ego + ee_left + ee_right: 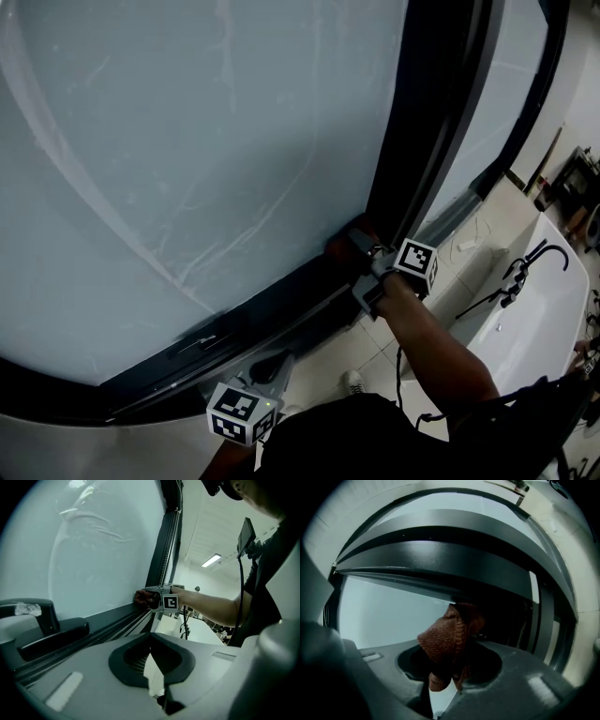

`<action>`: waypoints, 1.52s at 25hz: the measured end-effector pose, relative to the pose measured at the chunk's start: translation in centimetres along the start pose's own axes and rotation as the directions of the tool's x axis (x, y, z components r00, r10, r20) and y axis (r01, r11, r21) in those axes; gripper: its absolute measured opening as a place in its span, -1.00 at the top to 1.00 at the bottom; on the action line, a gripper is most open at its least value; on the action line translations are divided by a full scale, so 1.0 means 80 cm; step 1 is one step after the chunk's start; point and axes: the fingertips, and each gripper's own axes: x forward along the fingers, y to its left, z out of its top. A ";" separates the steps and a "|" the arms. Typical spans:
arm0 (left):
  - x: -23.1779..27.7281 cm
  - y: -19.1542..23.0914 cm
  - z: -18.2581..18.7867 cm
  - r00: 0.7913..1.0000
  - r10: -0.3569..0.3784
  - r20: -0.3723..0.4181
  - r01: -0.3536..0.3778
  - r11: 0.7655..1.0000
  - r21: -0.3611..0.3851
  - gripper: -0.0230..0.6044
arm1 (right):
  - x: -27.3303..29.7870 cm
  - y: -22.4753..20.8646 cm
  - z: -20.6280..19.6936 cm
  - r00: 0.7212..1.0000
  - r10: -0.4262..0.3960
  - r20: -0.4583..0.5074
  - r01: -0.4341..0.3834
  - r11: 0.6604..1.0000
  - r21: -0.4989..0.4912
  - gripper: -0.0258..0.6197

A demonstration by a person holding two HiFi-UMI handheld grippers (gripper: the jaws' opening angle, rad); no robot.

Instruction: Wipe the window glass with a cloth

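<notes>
The window glass (187,141) fills most of the head view, streaked with wipe marks and set in a dark frame (281,300). My right gripper (367,267) is shut on a reddish-brown cloth (339,246), pressed at the pane's lower right corner against the frame. In the right gripper view the cloth (447,641) bunches up between the jaws of that gripper (450,660), with glass (384,616) behind it. My left gripper (270,364) hangs low below the frame, shut and empty (151,643). From there the cloth (140,597) shows at the far corner.
A white tub (548,300) with a black faucet (525,262) stands at the right. Pale floor tiles (328,352) and a shoe (354,382) lie below. A second pane (506,84) sits right of the dark upright. A black handle (47,630) juts from the frame.
</notes>
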 end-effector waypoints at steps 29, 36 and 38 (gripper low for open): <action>0.015 -0.016 0.002 0.999 0.032 -0.035 -0.031 0.998 0.052 0.87 | 0.009 0.107 0.024 0.995 0.090 0.040 -0.086 0.992 -0.087 0.58; 0.013 -0.020 0.005 0.999 0.031 -0.034 -0.029 0.998 0.063 0.87 | 0.004 0.159 0.037 0.987 0.156 0.046 -0.150 0.982 -0.111 0.58; 0.012 -0.021 0.005 0.999 0.027 -0.034 -0.025 0.998 0.056 0.87 | 0.003 0.179 0.041 0.981 0.187 0.044 -0.181 0.975 -0.126 0.58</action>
